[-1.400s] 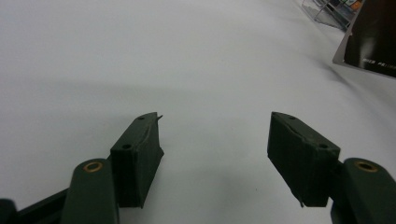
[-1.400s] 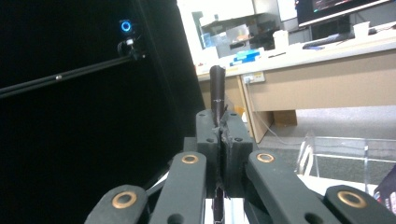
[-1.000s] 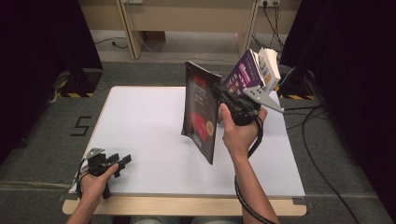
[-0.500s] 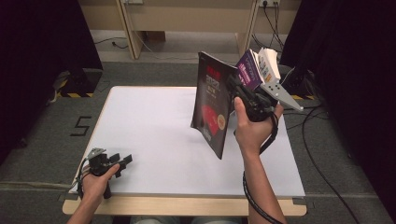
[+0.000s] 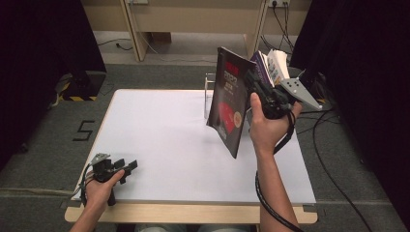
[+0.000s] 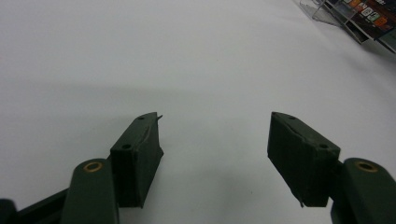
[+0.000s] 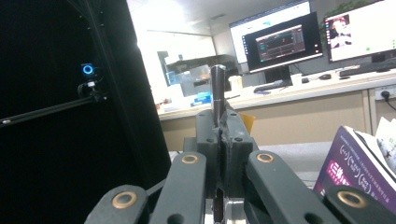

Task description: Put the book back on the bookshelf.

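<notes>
The dark book (image 5: 229, 106) hangs tilted in the air over the far right part of the white table (image 5: 164, 140), pinched edge-on by the right gripper (image 7: 218, 126) — its lower cover is cut off there. Behind it, a clear stand (image 5: 209, 89) is half hidden; more books (image 5: 273, 67) lean far right. The left gripper (image 6: 215, 140) rests near left, jaws spread and holding nothing.

Your right hand-held gripper (image 5: 251, 79) covers part of the red-black book's (image 5: 227, 104) far edge; cover text too small to read. In right gripper view the book (image 7: 217, 88) shows edge-on only. Purple book (image 7: 348, 165) cut off by frame edge. Clear stand (image 6: 322, 10) cropped at top.
</notes>
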